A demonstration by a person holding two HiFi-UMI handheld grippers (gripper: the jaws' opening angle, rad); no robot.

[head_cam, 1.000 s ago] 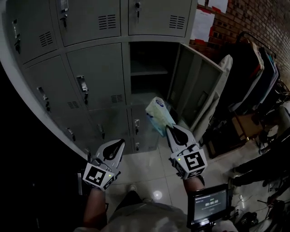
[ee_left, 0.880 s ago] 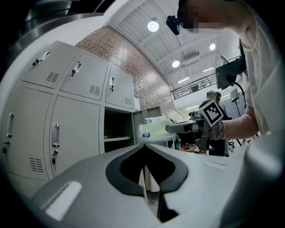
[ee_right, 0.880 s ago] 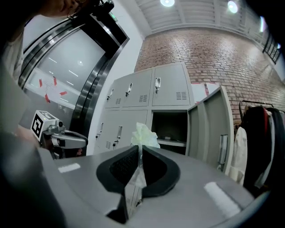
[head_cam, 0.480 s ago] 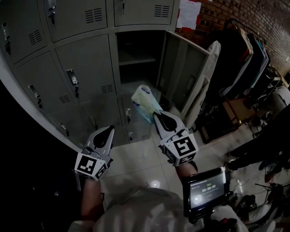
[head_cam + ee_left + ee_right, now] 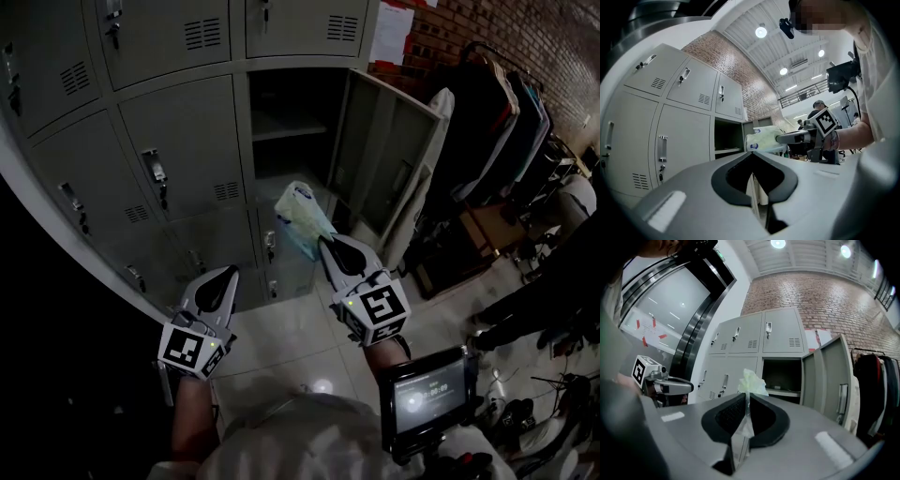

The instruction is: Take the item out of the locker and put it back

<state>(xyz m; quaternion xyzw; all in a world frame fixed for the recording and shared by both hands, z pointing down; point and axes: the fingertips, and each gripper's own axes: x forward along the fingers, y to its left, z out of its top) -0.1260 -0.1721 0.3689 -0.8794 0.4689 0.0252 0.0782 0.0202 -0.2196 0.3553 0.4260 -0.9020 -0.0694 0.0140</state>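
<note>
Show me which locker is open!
The rightmost locker in the second row. Its door hangs open, showing a shelf; the others are shut.

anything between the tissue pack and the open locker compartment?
Nothing, just bare air. The head view shows the tissue pack, pinched in the right gripper, in front of the open locker compartment with nothing in the gap.

Brick wall [image 5: 562, 37] with posted papers [image 5: 392, 33]. Dark garments [image 5: 506, 112] hang on a rack [image 5: 481, 47]. Lit screen [image 5: 427, 401] at lower right

Matt grey painted-metal lockers [image 5: 187, 131], a crinkled glossy plastic-wrapped pack [image 5: 302, 220], shiny smooth floor tiles [image 5: 300, 347], a rough brick wall [image 5: 553, 37].
</note>
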